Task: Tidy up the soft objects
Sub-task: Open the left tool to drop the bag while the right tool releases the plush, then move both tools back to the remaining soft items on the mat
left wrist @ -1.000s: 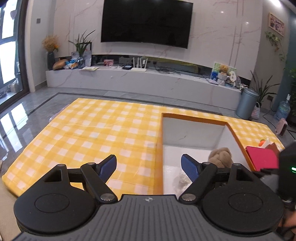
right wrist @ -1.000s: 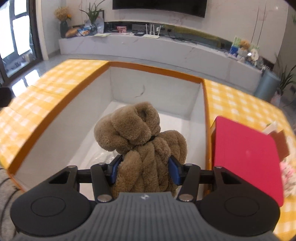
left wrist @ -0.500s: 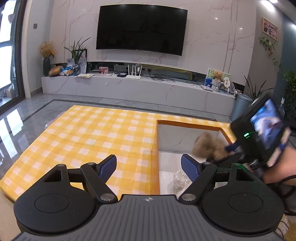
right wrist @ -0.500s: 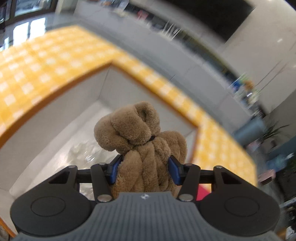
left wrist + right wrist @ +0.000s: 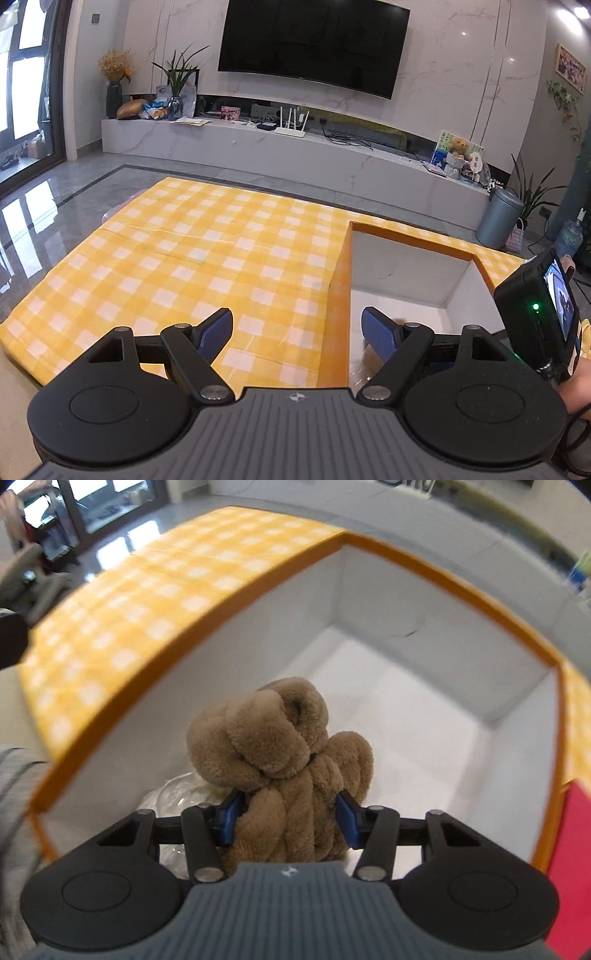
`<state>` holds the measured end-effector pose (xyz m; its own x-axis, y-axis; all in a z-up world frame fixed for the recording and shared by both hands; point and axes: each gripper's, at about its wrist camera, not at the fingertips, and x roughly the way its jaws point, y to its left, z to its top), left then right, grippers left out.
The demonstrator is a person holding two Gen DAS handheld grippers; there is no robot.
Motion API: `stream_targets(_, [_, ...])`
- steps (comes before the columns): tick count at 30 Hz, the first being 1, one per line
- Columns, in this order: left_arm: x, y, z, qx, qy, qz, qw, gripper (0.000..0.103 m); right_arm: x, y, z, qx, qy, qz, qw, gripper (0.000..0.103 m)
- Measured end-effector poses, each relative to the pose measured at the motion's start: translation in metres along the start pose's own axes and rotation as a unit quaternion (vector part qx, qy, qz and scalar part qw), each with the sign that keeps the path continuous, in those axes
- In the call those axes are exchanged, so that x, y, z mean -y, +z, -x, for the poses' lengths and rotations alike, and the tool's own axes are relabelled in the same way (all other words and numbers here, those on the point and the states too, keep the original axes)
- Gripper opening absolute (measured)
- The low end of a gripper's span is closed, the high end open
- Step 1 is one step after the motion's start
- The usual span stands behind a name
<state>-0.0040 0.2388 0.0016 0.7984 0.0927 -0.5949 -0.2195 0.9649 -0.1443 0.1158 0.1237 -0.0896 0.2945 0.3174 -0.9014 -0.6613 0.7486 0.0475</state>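
The left gripper [image 5: 297, 332] hangs spread and empty above the yellow checked cloth [image 5: 192, 251], beside the orange-rimmed white box [image 5: 424, 664]. The right gripper [image 5: 288, 816] pinches a brown plush bear [image 5: 280, 760] over the box's inside, above a crinkled clear bag [image 5: 173, 797].

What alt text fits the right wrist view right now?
The right gripper is clamped on a brown plush toy, holding it over the open white-lined box. A crinkled clear plastic bag lies in the box behind it, with yellow checked cloth alongside.
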Motion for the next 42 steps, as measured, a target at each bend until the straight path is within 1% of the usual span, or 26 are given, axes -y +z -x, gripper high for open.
stream_targets(3, [0.001,-0.001,0.001,0.0,-0.001,-0.002,1.0,0.093,0.004,-0.005,0.006,-0.005,0.017,-0.021,1.0,0.052])
stream_targets(5, [0.001,-0.001,0.001,-0.001,-0.001,0.0,1.0,0.093,0.009,-0.008,0.01,-0.004,0.008,-0.037,0.999,0.052])
stream_targets(6, [0.001,-0.001,0.001,-0.002,0.0,0.002,1.0,0.093,0.01,-0.009,0.013,0.0,-0.007,-0.037,0.999,0.052])
stream_targets(8, [0.001,-0.001,0.001,-0.005,-0.001,0.004,1.0,0.093,0.005,-0.011,0.022,0.014,-0.069,-0.013,0.997,0.052])
stream_targets(10, [0.002,-0.002,0.0,-0.011,-0.002,0.001,0.9999,0.093,-0.004,-0.014,0.03,0.025,-0.13,0.024,0.991,0.052])
stream_targets(12, [0.005,-0.003,-0.002,-0.018,-0.001,-0.01,0.9998,0.093,-0.013,-0.018,0.037,0.029,-0.178,0.058,0.982,0.053])
stream_targets(14, [0.007,-0.003,-0.001,-0.015,0.003,-0.014,0.9998,0.093,-0.02,-0.023,0.035,0.016,-0.212,0.085,0.973,0.053])
stream_targets(15, [0.007,-0.003,0.0,-0.014,0.004,-0.014,0.9998,0.093,-0.021,-0.024,0.032,0.007,-0.221,0.095,0.971,0.054])
stream_targets(17, [0.007,-0.002,0.002,-0.012,-0.002,-0.014,0.9998,0.093,-0.023,-0.028,0.022,-0.013,-0.226,0.106,0.968,0.055])
stream_targets(19, [0.006,-0.002,0.003,-0.01,-0.005,-0.014,0.9998,0.093,-0.025,-0.029,0.012,-0.023,-0.22,0.107,0.969,0.058])
stream_targets(20, [0.006,-0.002,0.003,-0.011,-0.005,-0.014,0.9998,0.093,-0.024,-0.028,0.01,-0.024,-0.22,0.1,0.97,0.069])
stream_targets(21, [0.006,-0.002,0.002,-0.012,-0.004,-0.014,0.9998,0.093,-0.023,-0.027,0.009,-0.023,-0.222,0.094,0.97,0.085])
stream_targets(22, [0.005,-0.002,0.002,-0.014,-0.002,-0.013,0.9998,0.093,-0.023,-0.026,0.009,-0.021,-0.225,0.092,0.97,0.093])
stream_targets(23, [0.005,-0.002,0.001,-0.016,-0.001,-0.012,0.9998,0.093,-0.022,-0.027,0.012,-0.012,-0.227,0.093,0.969,0.097])
stream_targets(25, [0.006,-0.002,0.0,-0.022,0.001,-0.014,0.9997,0.093,-0.021,-0.028,0.023,0.013,-0.223,0.09,0.971,0.098])
stream_targets(28, [0.006,-0.002,0.002,-0.022,0.004,-0.016,0.9996,0.093,-0.014,-0.025,0.039,0.036,-0.175,0.052,0.983,0.099])
stream_targets(30, [0.007,0.0,0.004,-0.019,0.006,-0.011,0.9997,0.093,-0.011,-0.025,0.05,0.059,-0.151,0.037,0.986,0.1])
stream_targets(33, [0.012,0.003,0.007,-0.018,0.002,0.002,0.9998,0.093,-0.01,-0.025,0.072,0.115,-0.145,0.018,0.983,0.1])
stream_targets(35, [0.018,0.004,0.01,-0.019,-0.006,0.0,0.9998,0.093,-0.011,-0.028,0.089,0.146,-0.143,0.009,0.979,0.1])
stream_targets(39, [0.033,0.004,0.016,-0.009,-0.012,-0.011,0.9998,0.093,-0.005,-0.041,0.119,0.186,-0.147,0.002,0.971,0.1])
stream_targets(42, [0.046,0.004,0.019,-0.003,-0.012,-0.016,0.9998,0.093,0.009,-0.058,0.138,0.208,-0.173,-0.019,0.963,0.1])
